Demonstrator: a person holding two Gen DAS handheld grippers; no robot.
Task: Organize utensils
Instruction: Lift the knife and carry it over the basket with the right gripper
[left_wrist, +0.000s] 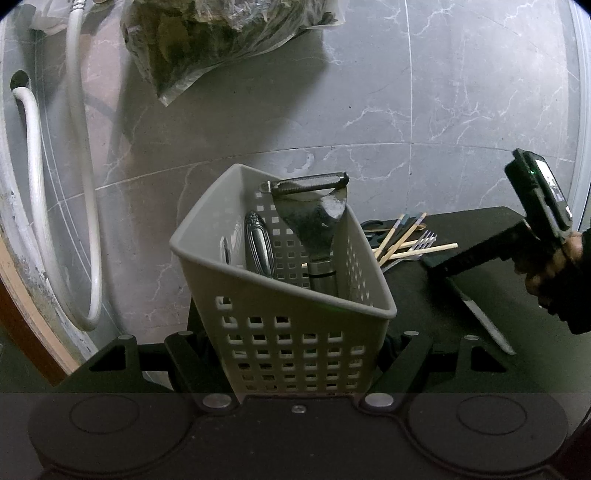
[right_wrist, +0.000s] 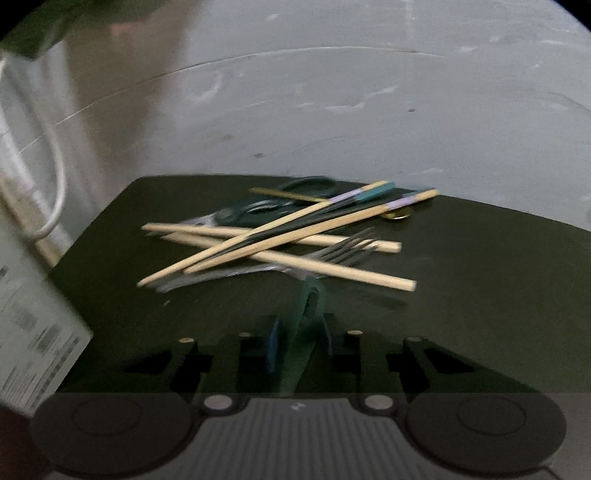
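Observation:
My left gripper (left_wrist: 295, 343) is shut on a grey perforated basket (left_wrist: 280, 332), one finger on each side wall. A peeler (left_wrist: 314, 218) and a silver ornate handle (left_wrist: 258, 243) stand inside it. On the black table (right_wrist: 480, 295) lies a pile of wooden chopsticks (right_wrist: 280, 236), a fork (right_wrist: 343, 247), dark scissors (right_wrist: 266, 210) and a gold spoon (right_wrist: 397, 214). My right gripper (right_wrist: 301, 332) sits just short of the pile, its pads close against a dark green handle (right_wrist: 310, 295). In the left wrist view a knife blade (left_wrist: 487, 321) runs out from under the right gripper (left_wrist: 436, 262). The right wrist view is blurred.
The basket's side (right_wrist: 33, 332) shows at the left edge of the right wrist view. White hoses (left_wrist: 85, 184) hang at the left and a plastic bag (left_wrist: 207, 37) lies on the grey marble floor (left_wrist: 443, 92). A hand (left_wrist: 554, 266) holds the right gripper.

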